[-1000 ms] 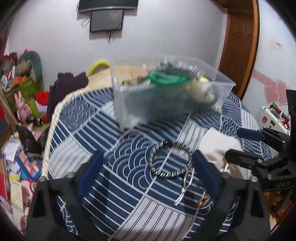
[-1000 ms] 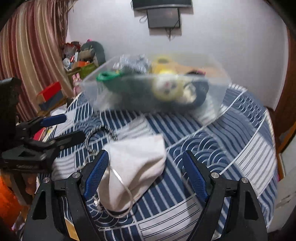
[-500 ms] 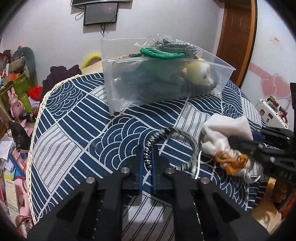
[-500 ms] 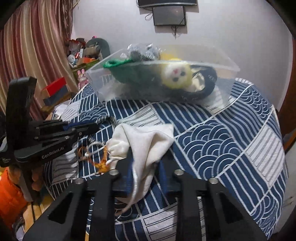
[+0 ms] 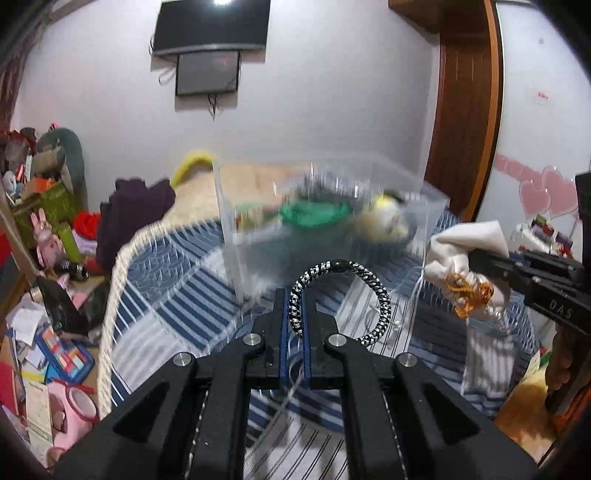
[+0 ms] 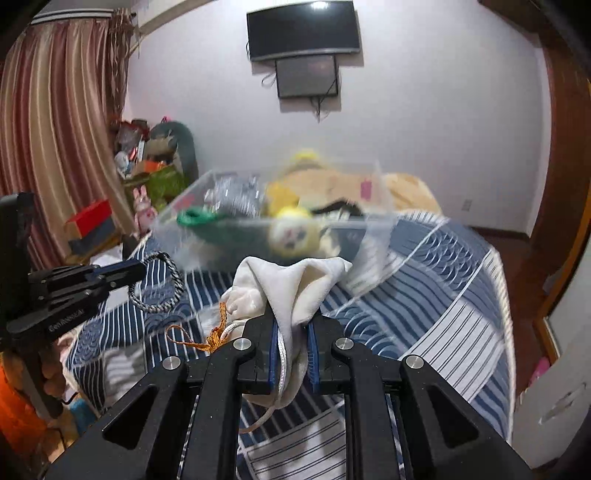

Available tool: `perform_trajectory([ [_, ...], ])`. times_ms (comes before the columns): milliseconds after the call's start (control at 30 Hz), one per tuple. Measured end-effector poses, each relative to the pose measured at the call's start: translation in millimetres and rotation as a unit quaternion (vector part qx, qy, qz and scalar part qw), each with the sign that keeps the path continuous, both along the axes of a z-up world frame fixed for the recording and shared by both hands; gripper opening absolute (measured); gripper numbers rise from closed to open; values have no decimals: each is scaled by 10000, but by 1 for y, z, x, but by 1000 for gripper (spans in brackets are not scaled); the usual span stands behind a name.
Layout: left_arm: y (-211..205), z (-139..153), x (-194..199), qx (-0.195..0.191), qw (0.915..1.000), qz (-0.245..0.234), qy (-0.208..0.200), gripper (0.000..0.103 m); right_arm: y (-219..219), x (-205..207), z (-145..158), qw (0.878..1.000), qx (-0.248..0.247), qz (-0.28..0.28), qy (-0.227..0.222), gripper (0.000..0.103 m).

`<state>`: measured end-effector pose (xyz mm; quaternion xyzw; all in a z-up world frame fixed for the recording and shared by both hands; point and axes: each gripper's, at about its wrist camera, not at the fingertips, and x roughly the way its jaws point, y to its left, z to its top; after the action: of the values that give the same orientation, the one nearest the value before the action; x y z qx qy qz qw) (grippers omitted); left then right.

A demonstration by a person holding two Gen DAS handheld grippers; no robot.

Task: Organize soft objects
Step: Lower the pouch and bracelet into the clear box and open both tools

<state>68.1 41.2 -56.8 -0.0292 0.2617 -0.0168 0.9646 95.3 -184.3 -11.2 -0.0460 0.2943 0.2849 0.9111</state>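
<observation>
My left gripper is shut on a black-and-white braided bracelet and holds it lifted above the bed; it also shows in the right wrist view. My right gripper is shut on a white cloth pouch with an orange tassel, also lifted; the pouch shows in the left wrist view. A clear plastic bin stands ahead on the blue patterned bedspread, holding a green cord, a yellow plush and other soft items.
A cluttered pile of toys and boxes lies left of the bed, with papers on the floor. A wooden door frame stands at right. A screen hangs on the far wall. Striped curtains hang at left.
Both grippers, shut on the bracelet and the pouch, have lifted them off the bedspread and moved toward the bin. A second ago both were open above the items.
</observation>
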Motion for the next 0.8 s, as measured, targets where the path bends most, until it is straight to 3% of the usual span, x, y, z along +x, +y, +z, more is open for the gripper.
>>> perform_trajectory([
  [233, 3, 36, 12, -28, 9988, 152, -466, 6, -11, 9, 30, 9987, 229, -214, -414, 12],
  [500, 13, 56, 46, -132, 9972, 427, -603, 6, 2, 36, 70, 9941, 433, -358, -931, 12],
  [667, 16, 53, 70, -110, 9968, 568, -557, 6, 15, 56, 76, 9924, 399, -469, -1061, 12],
  [800, 18, 37, 93, -11, 9969, 715, -327, 6, 27, 71, 60, 9941, 184, -549, -915, 12],
])
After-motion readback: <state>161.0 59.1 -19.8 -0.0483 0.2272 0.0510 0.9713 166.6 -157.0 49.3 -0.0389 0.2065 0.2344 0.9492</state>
